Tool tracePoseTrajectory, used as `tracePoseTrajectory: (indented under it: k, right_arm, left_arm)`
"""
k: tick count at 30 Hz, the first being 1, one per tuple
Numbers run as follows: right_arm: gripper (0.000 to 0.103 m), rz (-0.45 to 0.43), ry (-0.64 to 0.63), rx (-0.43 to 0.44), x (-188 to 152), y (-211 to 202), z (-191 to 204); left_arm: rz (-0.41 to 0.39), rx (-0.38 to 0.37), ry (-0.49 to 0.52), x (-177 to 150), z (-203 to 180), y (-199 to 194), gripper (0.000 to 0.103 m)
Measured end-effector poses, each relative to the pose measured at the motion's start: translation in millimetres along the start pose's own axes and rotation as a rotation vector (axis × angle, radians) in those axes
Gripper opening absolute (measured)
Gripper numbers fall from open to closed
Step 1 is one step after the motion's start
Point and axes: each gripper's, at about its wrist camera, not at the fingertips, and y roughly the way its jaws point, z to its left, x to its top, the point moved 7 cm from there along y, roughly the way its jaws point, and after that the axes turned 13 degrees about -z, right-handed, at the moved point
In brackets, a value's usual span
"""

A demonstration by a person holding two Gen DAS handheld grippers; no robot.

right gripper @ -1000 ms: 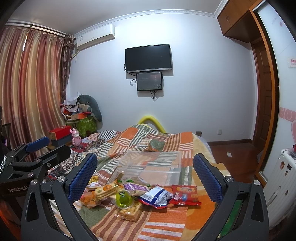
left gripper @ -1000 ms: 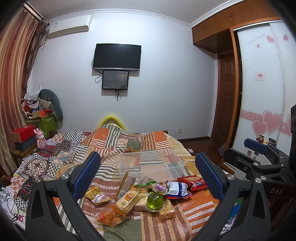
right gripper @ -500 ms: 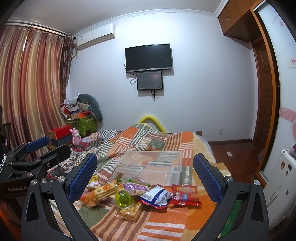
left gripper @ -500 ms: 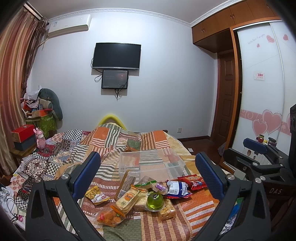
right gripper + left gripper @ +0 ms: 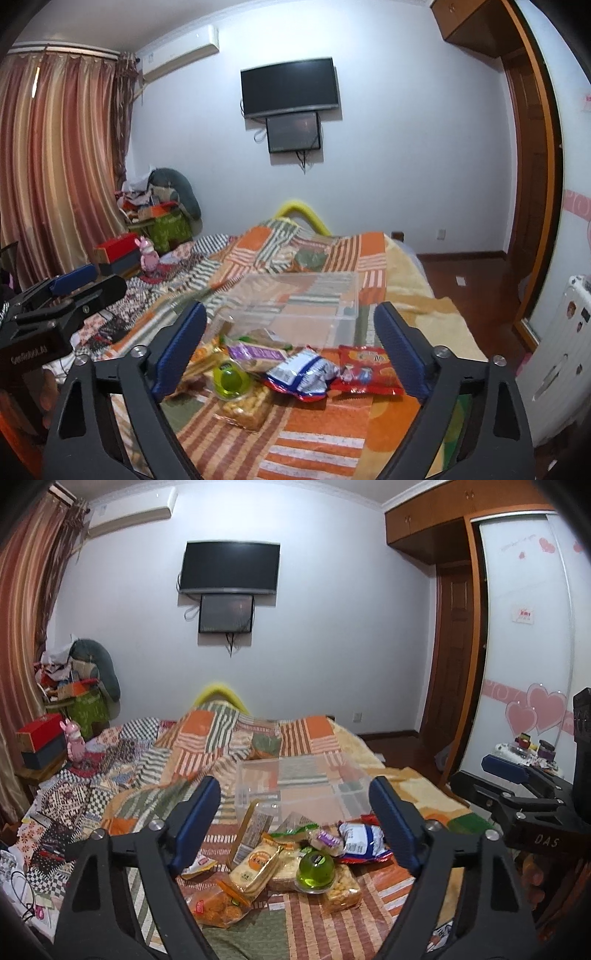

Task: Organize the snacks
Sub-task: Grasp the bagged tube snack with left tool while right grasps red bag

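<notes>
A pile of snacks lies on the patchwork quilt: a green jelly cup (image 5: 316,865) (image 5: 231,379), a blue-white bag (image 5: 360,843) (image 5: 301,373), a red bag (image 5: 365,370), an orange biscuit pack (image 5: 255,866) and a bag of orange snacks (image 5: 218,904). A clear plastic box (image 5: 295,786) (image 5: 295,308) stands empty just behind the pile. My left gripper (image 5: 295,827) and my right gripper (image 5: 290,339) are both open and empty, held above the pile's near side.
The quilted bed (image 5: 155,775) fills the middle. A cluttered side table with a red box (image 5: 38,731) and a pink toy (image 5: 75,740) stands at the left. A wardrobe (image 5: 524,646) and door are at the right. A white appliance (image 5: 554,354) stands at the right.
Both grippers have tilted down a little toward the snack pile. Nothing was taken hold of.
</notes>
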Motion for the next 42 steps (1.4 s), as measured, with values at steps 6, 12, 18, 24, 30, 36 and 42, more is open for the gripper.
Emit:
tracePoseTrajectory:
  k: [6,12,18,24,30,36,42]
  right_arm:
    - [0.070,0.126,0.033,-0.022,-28,30,-27]
    - [0.069,0.220,0.063,-0.067,-51,52,-54]
    - [0.069,0.305,0.069,-0.091,-72,71,-74]
    - [0.069,0.393,0.059,-0.096,-95,92,-83]
    - [0.082,0.455,0.064,-0.087,-111,104,-84]
    - [0.088,0.492,0.101,-0.089,-119,108,-92]
    - [0.090,0.541,0.156,-0.091,-130,110,-97]
  left_arm:
    - [0.115,0.004,-0.022,-23,19,38,0.067]
    - [0.228,0.019,-0.040,-50,38,82,0.064]
    - [0.341,0.019,-0.054,-82,52,126,0.060]
    - [0.413,0.014,-0.027,-110,56,158,0.060]
    - [0.472,0.013,-0.024,-132,60,180,0.060]
    - [0.501,-0.004,-0.045,-148,62,190,0.045]
    - [0.479,-0.001,-0.012,-149,59,190,0.042]
